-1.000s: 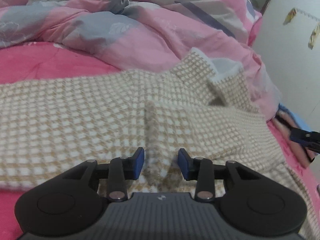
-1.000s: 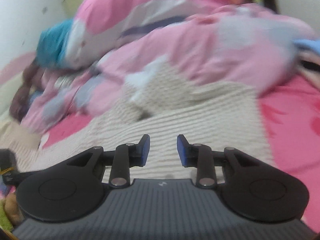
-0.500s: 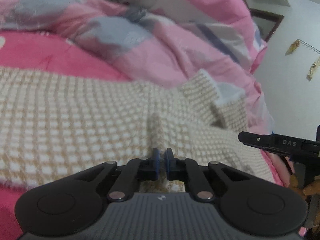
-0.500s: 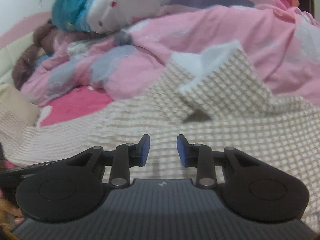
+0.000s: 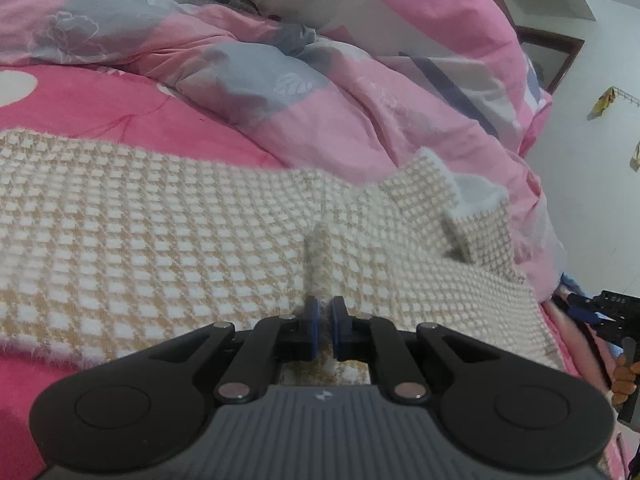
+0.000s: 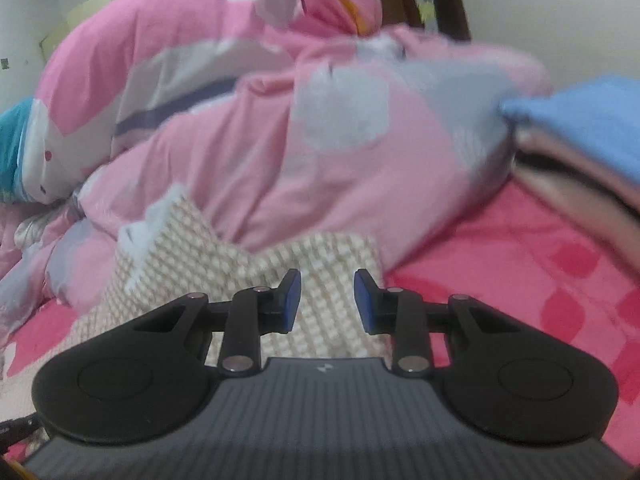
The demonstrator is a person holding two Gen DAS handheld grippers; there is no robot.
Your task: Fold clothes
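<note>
A beige-and-white checked knit garment (image 5: 160,240) lies spread on the pink bed sheet. My left gripper (image 5: 324,330) is shut on a raised ridge of this garment near its front edge. A turned-up corner with white lining (image 5: 472,200) stands at its far right. In the right wrist view my right gripper (image 6: 327,300) is open and empty, with its blue pads over a corner of the same garment (image 6: 320,256). The right gripper also shows at the right edge of the left wrist view (image 5: 608,312).
A bunched pink-and-grey quilt (image 5: 280,80) lies right behind the garment. A stack of folded clothes with a blue one on top (image 6: 580,136) sits at the right. The pink sheet (image 6: 540,280) lies bare beside it. White walls stand beyond the bed.
My left gripper has closed on the garment's ridge and lifted it slightly. My right gripper has swung right, toward the garment's right corner, staying open.
</note>
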